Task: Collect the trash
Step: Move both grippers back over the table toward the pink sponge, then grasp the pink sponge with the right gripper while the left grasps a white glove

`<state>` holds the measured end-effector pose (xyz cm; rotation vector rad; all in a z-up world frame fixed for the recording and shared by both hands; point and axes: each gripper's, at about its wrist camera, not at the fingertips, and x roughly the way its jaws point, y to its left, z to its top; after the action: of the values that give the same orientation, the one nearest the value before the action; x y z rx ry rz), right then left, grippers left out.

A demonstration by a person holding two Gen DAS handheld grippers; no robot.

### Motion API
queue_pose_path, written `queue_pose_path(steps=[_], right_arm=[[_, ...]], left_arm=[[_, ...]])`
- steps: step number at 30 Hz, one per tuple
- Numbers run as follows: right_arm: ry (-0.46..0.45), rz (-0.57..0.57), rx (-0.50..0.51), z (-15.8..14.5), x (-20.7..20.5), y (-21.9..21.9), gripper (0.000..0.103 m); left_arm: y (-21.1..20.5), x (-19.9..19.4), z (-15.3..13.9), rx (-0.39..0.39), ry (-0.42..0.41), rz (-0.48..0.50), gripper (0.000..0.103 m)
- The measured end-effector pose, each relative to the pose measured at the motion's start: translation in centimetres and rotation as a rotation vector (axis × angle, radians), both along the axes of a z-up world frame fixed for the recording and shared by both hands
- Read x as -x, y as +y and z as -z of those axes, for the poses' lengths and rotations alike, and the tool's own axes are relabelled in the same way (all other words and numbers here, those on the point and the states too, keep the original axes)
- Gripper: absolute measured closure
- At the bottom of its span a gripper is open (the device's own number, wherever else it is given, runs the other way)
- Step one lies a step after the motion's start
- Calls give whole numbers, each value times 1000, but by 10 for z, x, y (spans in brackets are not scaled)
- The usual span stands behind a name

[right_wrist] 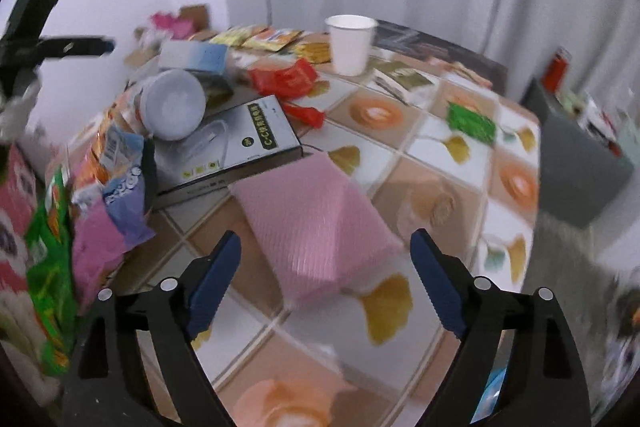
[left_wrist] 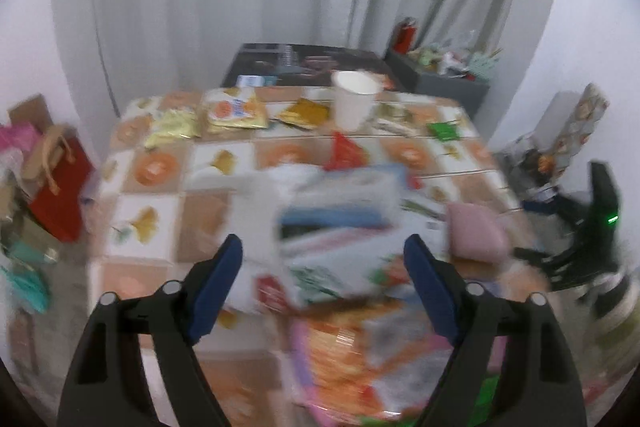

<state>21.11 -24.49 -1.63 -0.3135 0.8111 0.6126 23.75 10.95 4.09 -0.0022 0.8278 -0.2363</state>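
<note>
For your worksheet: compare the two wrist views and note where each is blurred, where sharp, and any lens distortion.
Left wrist view: box pile and snack bags smeared by motion blur, left claw crisp, paper cup fairly clear. Right wrist view: sharper overall; pink pouch slightly soft, printed box partly legible, right claw crisp. Both: fisheye bends the table edge, dark corners.

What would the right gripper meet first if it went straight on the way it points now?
Probably the pink pack. It lies on the table straight ahead of the right gripper, whose jaws stand open with nothing between them. How far off it is cannot be told.
</note>
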Motion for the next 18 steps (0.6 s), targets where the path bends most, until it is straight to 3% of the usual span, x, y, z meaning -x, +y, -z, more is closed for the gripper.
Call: queue_pose_path(steps=[3,10,18], right_arm=[[13,-69,26,1,-12,10,19],[76,-205,68,6,-28,30,16],[106,-268,170,22,-35,51,15]], left_arm=[[9,-22,12,-56,44,5,33],[5,-48,33,-96,112,78,40],[2,-62,45,-151,149,63,54]])
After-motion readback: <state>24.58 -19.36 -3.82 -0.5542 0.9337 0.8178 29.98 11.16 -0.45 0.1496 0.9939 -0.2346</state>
